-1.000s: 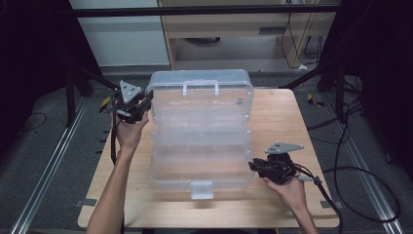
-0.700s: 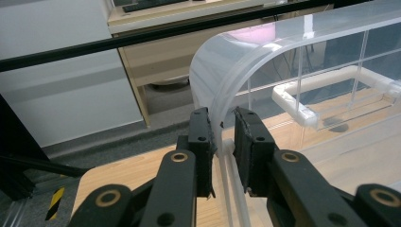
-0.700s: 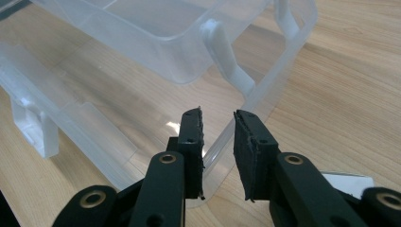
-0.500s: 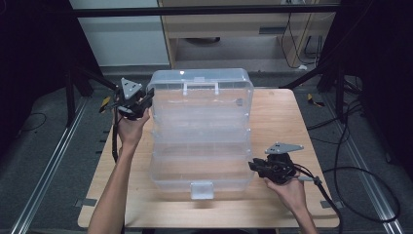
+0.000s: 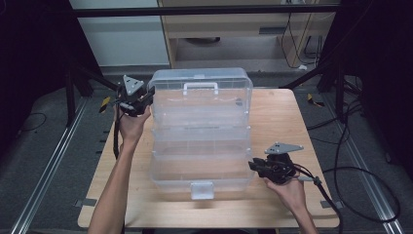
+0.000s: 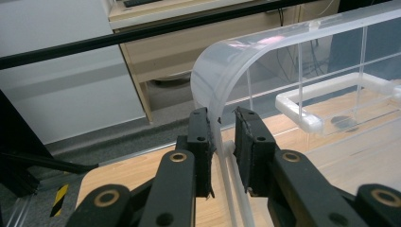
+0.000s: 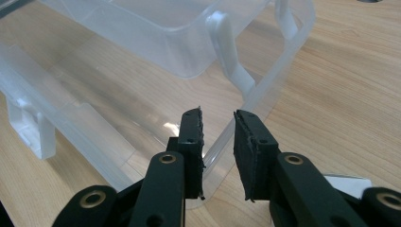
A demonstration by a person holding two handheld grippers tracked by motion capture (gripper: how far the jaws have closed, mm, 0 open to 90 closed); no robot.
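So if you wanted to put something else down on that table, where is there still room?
Bare wood shows along the table right of the clear box, beyond the right gripper, and in a strip along the near edge. The middle is crowded by the box; the left gripper sits at its far left corner.

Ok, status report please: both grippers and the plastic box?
Left gripper astride the lid edge. Right gripper astride the box rim. Plastic box open on table.
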